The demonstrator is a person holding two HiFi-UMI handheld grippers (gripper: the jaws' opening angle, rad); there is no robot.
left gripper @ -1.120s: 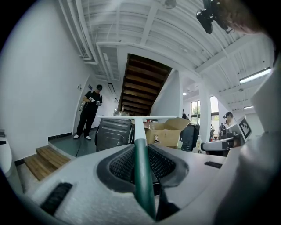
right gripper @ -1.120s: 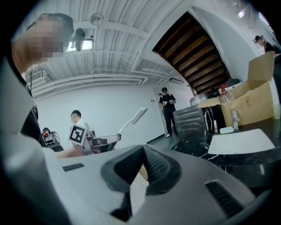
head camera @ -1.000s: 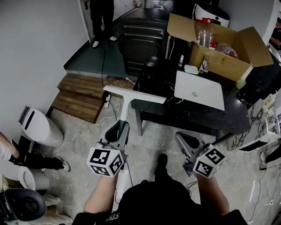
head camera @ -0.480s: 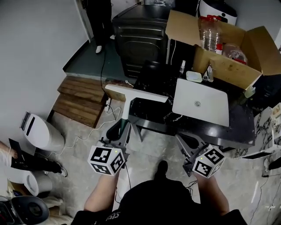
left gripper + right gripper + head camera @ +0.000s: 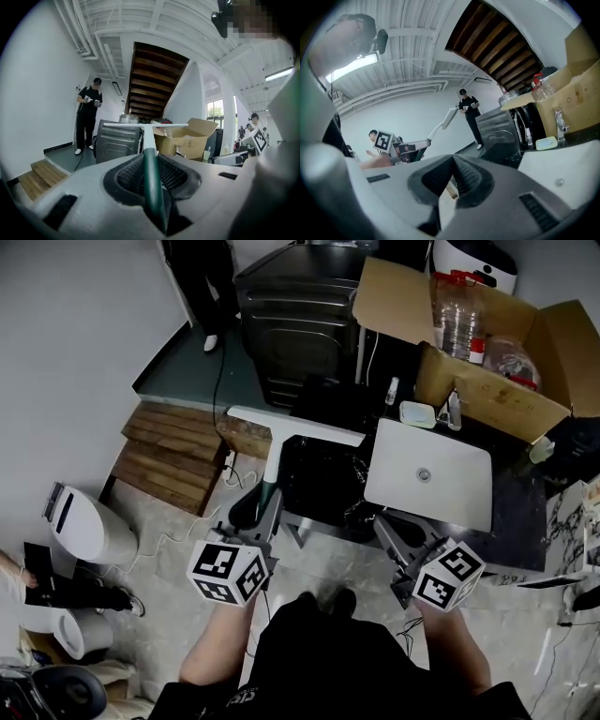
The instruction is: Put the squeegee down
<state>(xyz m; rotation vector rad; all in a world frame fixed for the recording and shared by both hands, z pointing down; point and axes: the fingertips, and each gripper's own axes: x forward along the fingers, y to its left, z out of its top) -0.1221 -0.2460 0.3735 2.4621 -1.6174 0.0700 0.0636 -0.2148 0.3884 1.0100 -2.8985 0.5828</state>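
Observation:
The squeegee (image 5: pixel 274 463) has a dark green handle and a long white blade. My left gripper (image 5: pixel 259 514) is shut on its handle and holds it nearly level, blade forward. The blade hangs over the left end of the black table (image 5: pixel 323 486). In the left gripper view the green handle (image 5: pixel 151 165) runs up between the dark pads to the white blade. My right gripper (image 5: pixel 397 534) stands beside it at the table's front edge, its pads (image 5: pixel 461 174) closed together with nothing between them. From the right gripper view the squeegee (image 5: pixel 445 119) shows at the left.
A white flat slab (image 5: pixel 429 471) lies on the table, with an open cardboard box (image 5: pixel 487 395) of bottles behind it. A black metal cabinet (image 5: pixel 292 320) stands beyond the table. Wooden steps (image 5: pixel 169 451) and a white bin (image 5: pixel 82 519) are at the left. A person (image 5: pixel 199 277) stands far back.
Both grippers have moved forward toward the table together. The squeegee blade has gone from in front of the table to over its left end. The grip is unchanged.

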